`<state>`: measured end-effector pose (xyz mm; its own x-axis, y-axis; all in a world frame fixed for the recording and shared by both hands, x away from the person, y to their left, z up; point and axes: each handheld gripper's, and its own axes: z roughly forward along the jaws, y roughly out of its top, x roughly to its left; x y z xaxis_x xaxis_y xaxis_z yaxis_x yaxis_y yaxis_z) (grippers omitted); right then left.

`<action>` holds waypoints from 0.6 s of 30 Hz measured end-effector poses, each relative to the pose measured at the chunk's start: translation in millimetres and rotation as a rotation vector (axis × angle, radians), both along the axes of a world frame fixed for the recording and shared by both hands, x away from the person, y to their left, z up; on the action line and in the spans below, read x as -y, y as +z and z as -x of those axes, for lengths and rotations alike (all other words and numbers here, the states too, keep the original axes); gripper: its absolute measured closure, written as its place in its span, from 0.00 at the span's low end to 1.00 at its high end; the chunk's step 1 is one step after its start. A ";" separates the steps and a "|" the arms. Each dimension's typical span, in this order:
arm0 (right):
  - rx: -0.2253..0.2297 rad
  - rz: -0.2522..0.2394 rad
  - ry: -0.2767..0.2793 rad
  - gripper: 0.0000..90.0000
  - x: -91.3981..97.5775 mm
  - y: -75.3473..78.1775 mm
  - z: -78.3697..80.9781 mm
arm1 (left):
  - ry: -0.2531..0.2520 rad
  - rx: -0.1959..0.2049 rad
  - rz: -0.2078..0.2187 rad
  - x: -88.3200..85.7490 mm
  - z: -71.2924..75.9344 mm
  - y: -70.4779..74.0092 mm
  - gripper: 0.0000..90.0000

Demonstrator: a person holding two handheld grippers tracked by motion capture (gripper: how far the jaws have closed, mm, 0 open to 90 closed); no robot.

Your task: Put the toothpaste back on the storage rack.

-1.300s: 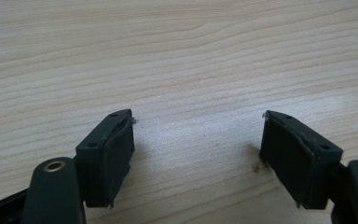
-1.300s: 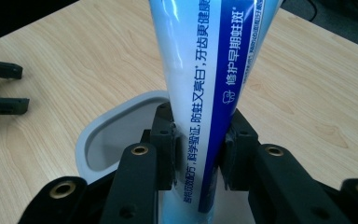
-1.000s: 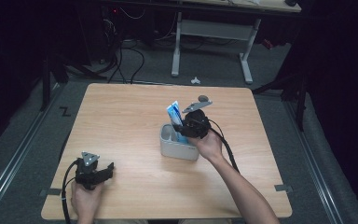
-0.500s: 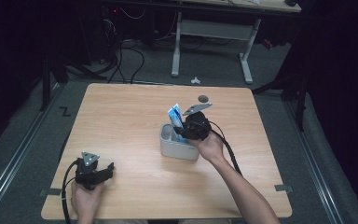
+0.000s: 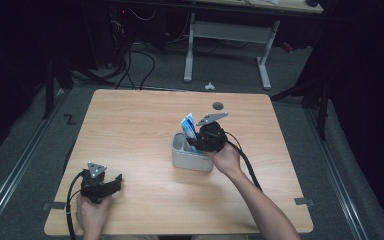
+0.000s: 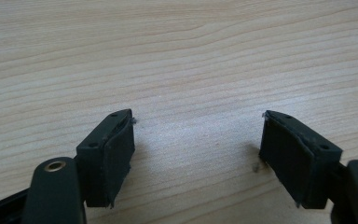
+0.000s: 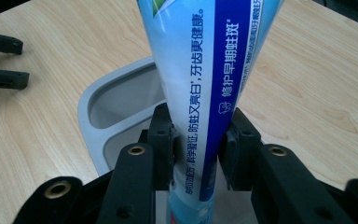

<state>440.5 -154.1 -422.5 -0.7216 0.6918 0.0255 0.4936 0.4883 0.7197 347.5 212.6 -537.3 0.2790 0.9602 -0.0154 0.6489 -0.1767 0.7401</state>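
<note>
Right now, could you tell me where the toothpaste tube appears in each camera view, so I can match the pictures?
High view: the toothpaste tube stands just right of centre, rising from the grey holder beside the right gripper.
Left gripper view: bare wooden table between open jaws; no tube here.
Right gripper view: the tube fills the centre, between the jaws.
Shared landmark: the grey holder.

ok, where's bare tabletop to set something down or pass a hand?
Bare wood: the far-left stretch of the table behind the left gripper, and the near-right corner beside the forearm. Crowded at centre: grey holder, toothpaste tube and right gripper, its jaws just easing open around the tube.
</note>
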 end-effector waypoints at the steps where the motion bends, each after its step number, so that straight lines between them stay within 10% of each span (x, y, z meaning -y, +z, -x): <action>1: 0.003 -0.001 0.002 0.75 0.3 -0.1 0.5 | 0.000 0.000 0.000 0.0 0.0 0.0 0.30; 18: 0.053 -0.052 -0.014 0.57 9.1 5.9 11.7 | 0.000 0.000 0.000 0.0 0.0 0.0 0.30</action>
